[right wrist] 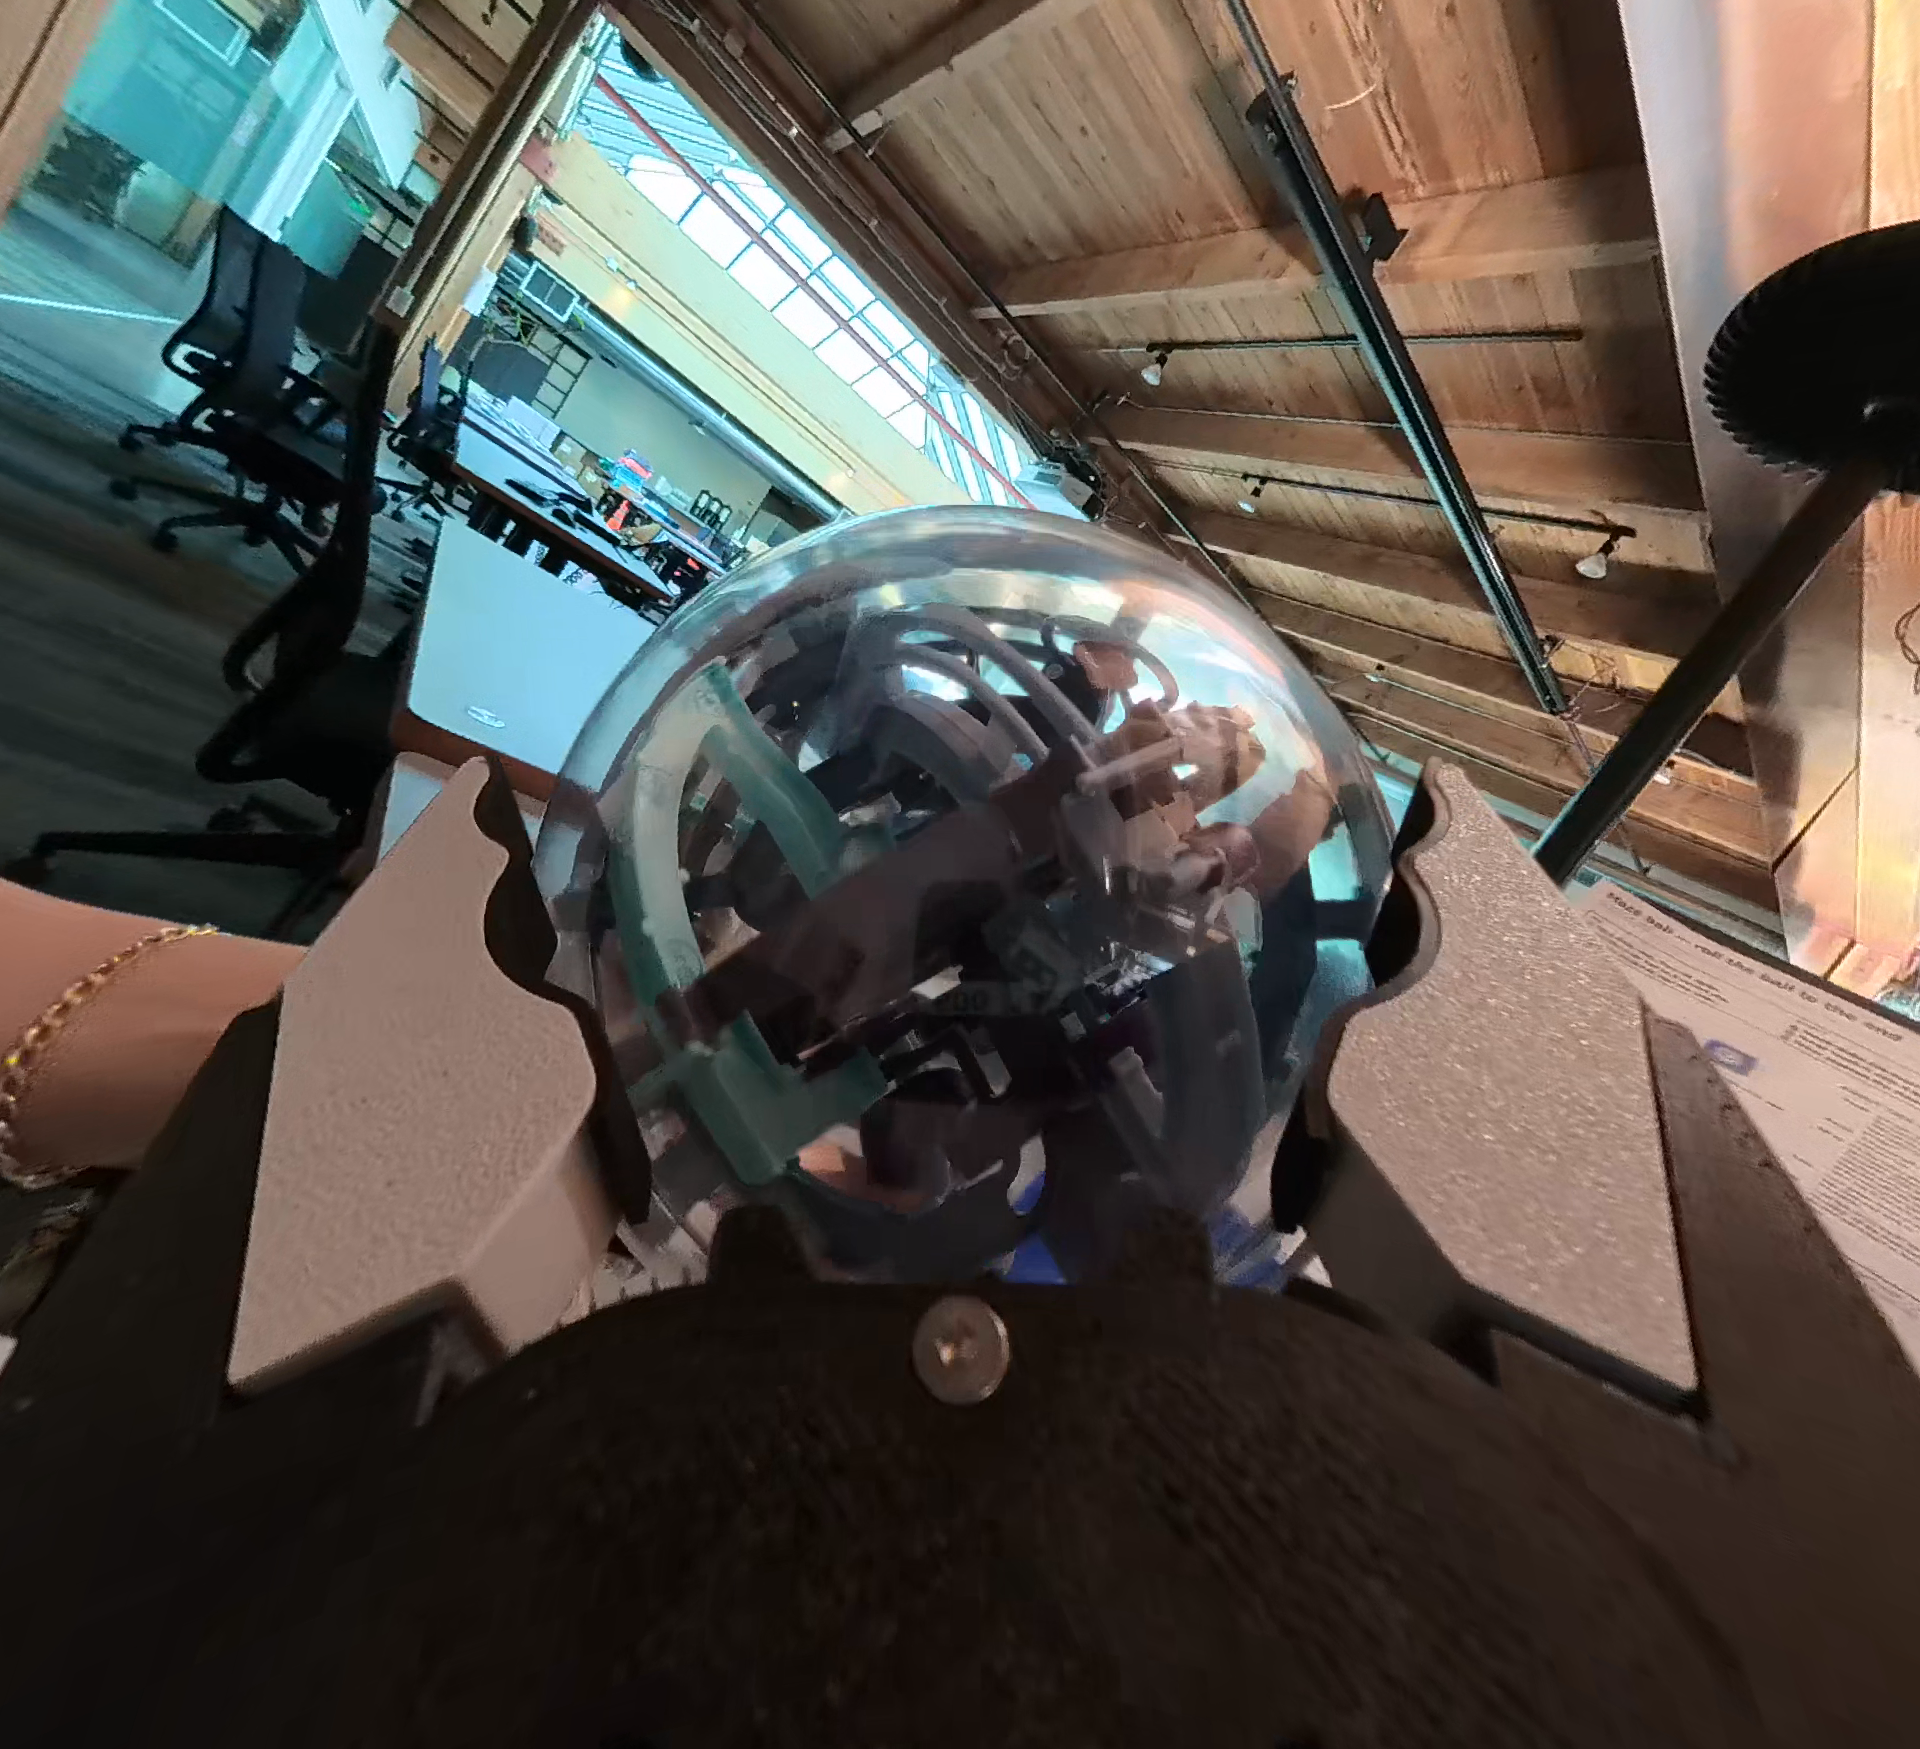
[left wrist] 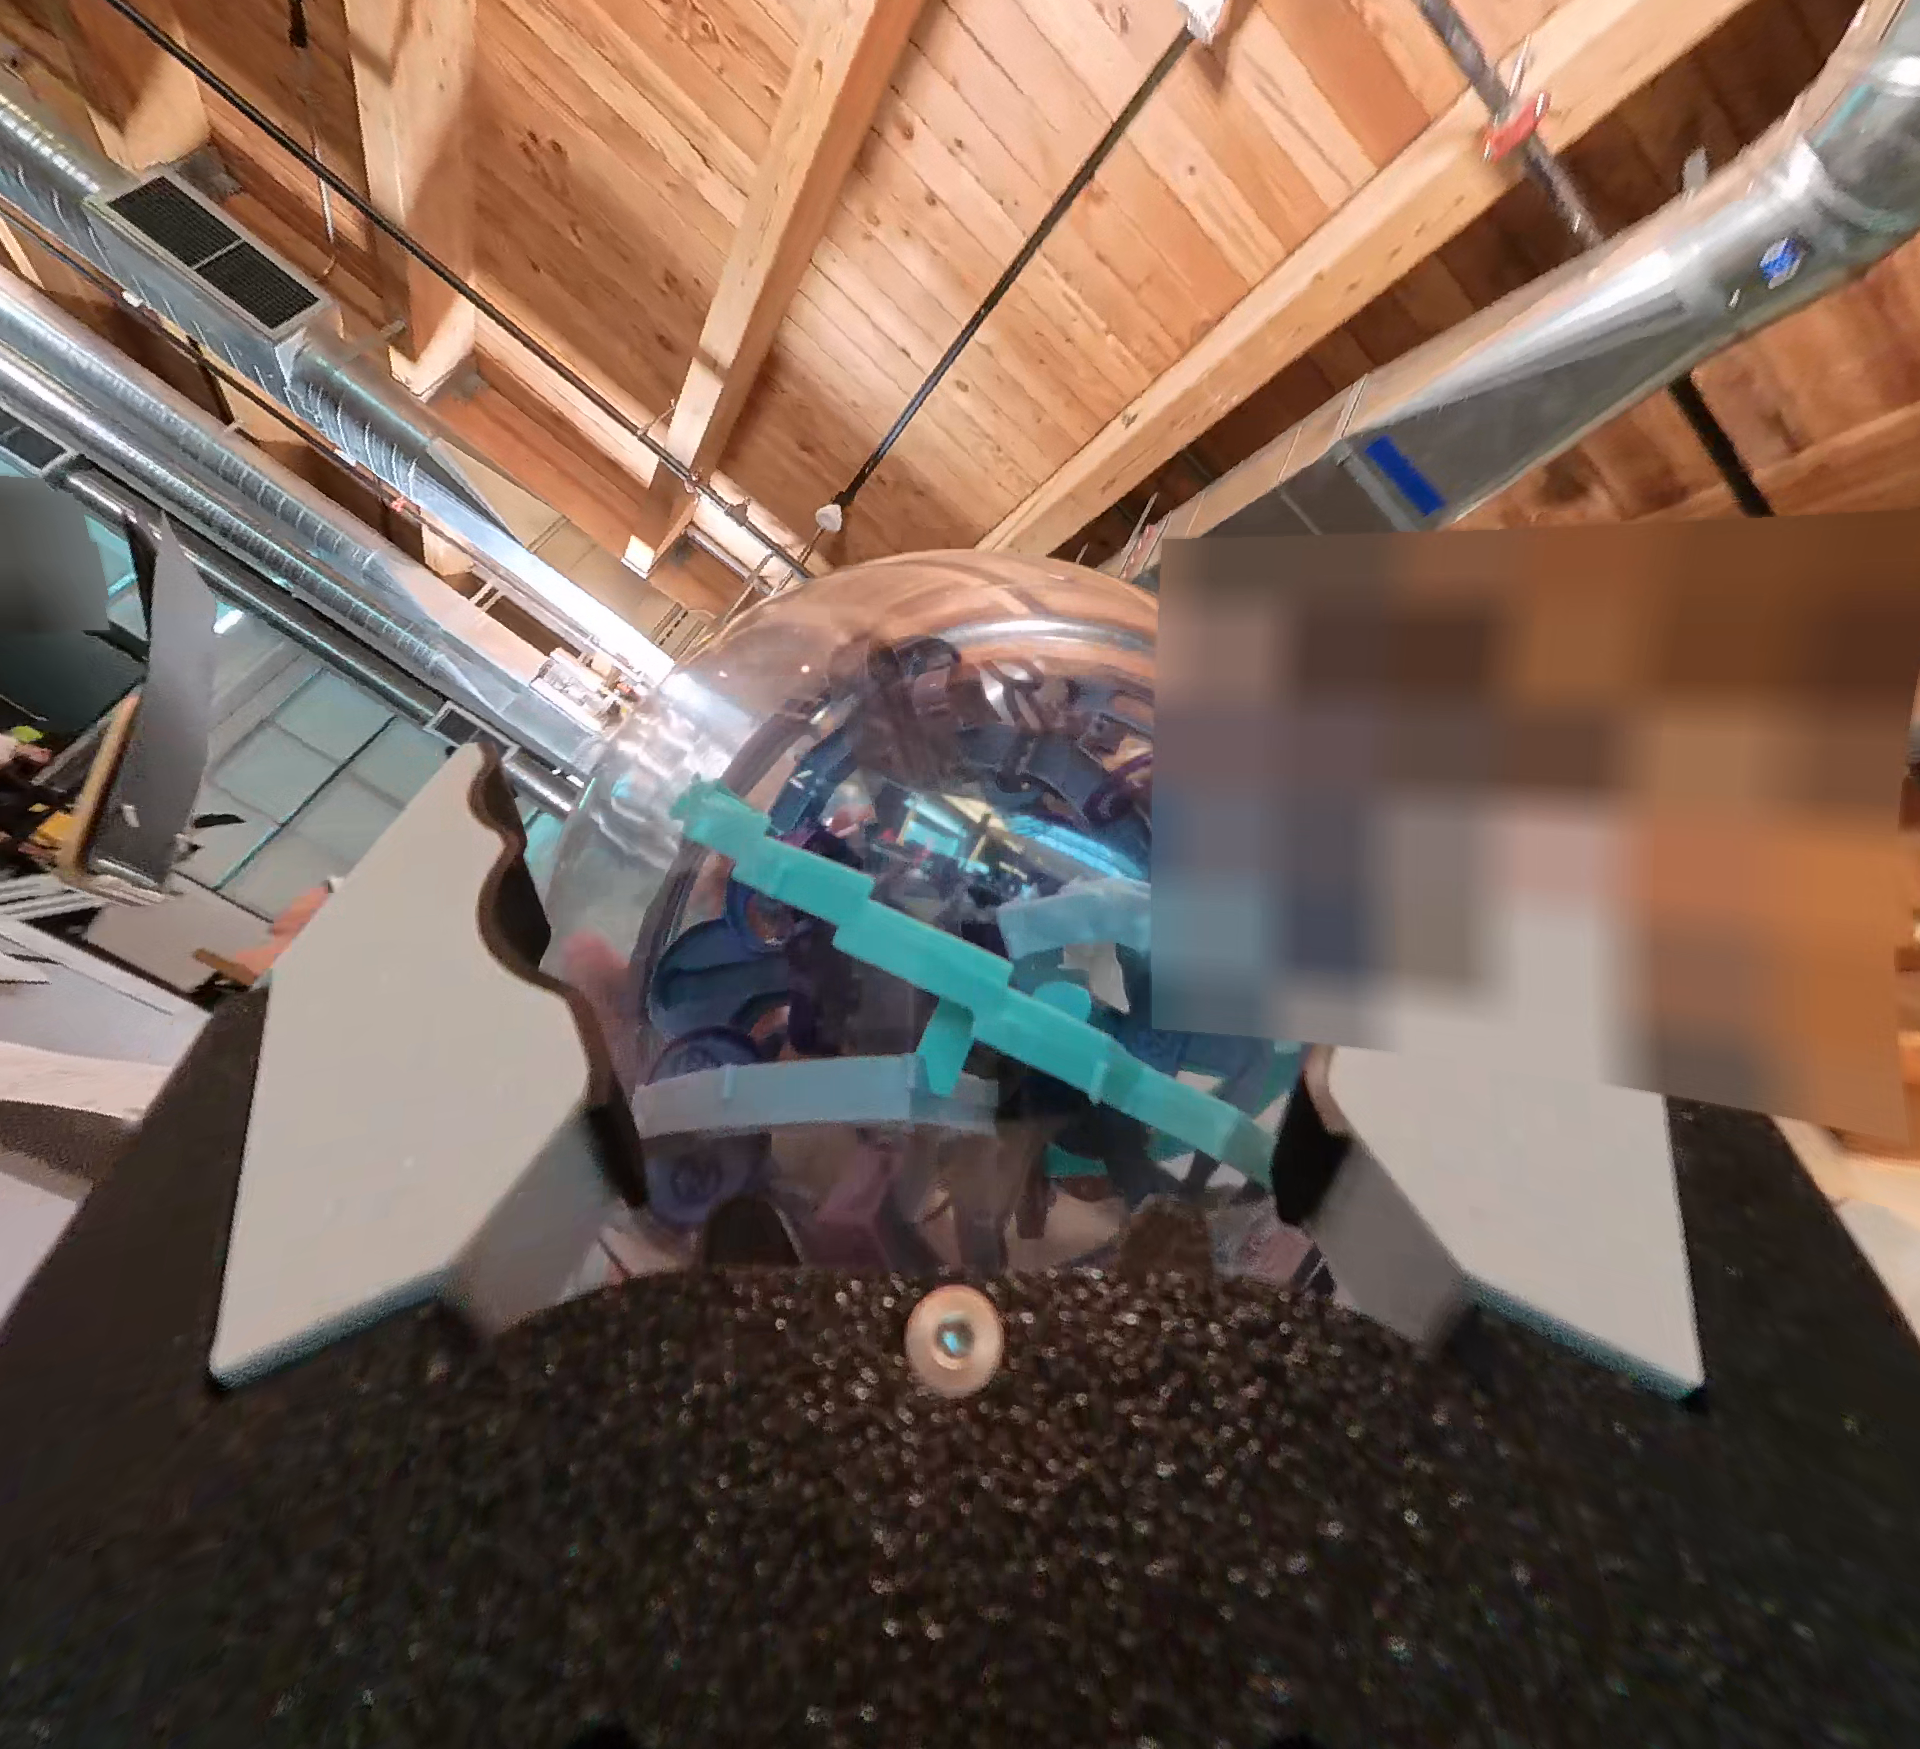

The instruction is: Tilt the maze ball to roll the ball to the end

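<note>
Maze ball (right wrist: 961, 889) in both, wrist (right wrist: 94, 1034) only right view

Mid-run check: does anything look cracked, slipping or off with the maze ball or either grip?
Nothing stands out. The maze ball sits between the fingers of the right gripper and of the left gripper, its clear shell showing no crack. Both cameras point up at the ceiling. The small ball inside can't be made out.

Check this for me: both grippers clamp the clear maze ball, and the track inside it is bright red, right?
Not quite. Both grippers do clamp the maze ball, but the track inside is teal, not red, as the left wrist view shows.
</note>
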`<state>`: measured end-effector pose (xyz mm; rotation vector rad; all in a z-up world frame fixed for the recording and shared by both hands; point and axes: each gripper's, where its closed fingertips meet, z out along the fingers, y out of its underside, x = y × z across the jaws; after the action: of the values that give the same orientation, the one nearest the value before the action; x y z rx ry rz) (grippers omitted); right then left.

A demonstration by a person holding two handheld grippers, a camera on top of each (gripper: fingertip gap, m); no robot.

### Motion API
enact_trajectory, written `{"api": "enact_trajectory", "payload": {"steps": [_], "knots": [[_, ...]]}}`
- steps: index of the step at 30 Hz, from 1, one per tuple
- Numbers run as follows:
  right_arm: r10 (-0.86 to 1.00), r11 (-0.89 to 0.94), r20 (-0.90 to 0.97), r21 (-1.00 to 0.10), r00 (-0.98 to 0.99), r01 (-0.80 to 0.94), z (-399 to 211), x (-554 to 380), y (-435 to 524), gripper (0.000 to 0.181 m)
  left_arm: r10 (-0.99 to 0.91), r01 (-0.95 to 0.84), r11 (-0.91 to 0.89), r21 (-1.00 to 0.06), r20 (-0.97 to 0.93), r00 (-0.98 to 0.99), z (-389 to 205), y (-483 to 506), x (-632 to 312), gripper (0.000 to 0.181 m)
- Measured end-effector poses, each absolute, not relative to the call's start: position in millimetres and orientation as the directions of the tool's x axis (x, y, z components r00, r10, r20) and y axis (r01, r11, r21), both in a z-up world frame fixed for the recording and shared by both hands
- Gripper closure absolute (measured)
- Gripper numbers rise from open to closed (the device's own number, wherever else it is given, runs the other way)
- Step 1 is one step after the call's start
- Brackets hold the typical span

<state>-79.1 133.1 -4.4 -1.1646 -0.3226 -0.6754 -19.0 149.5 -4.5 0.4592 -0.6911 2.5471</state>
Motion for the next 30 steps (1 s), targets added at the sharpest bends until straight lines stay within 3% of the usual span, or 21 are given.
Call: {"api": "enact_trajectory", "payload": {"steps": [1, 6, 11, 15, 20, 30], "knots": [[-0.315, 0.225, 0.57, -0.732, 0.759, 0.643, -7, -81, 135, 0.024, 0.37, -0.535, -0.77, -0.348, 0.44, -0.818, -8, 152, -19, 0.024], [-0.266, 0.191, 0.599, -0.736, 0.756, 0.65, -27, -93, 152, 0.023, 0.535, -0.668, -0.733, -0.127, 0.5, -0.681, -38, 166, -24, 0.024], [-0.155, 0.234, 0.54, -0.794, 0.827, 0.562, -49, -106, 186, 0.024, 0.479, -0.615, -0.783, -0.092, 0.54, -0.692, -65, 204, -43, 0.024], [-0.037, 0.309, 0.523, -0.804, 0.851, 0.508, -54, -124, 227, 0.027, 0.368, -0.495, -0.861, -0.115, 0.532, -0.763, -71, 256, -64, 0.024], [0.139, 0.361, 0.499, -0.83, 0.856, 0.425, -67, -153, 290, 0.024, 0.097, -0.229, -0.957, -0.179, 0.546, -0.832, -79, 330, -103, 0.026], [0.52, 0.348, 0.38, -0.912, 0.765, 0.216, -102, -240, 404, 0.024, -0.096, 0.163, -0.985, 0.054, 0.612, -0.785, -129, 458, -213, 0.024]]}}
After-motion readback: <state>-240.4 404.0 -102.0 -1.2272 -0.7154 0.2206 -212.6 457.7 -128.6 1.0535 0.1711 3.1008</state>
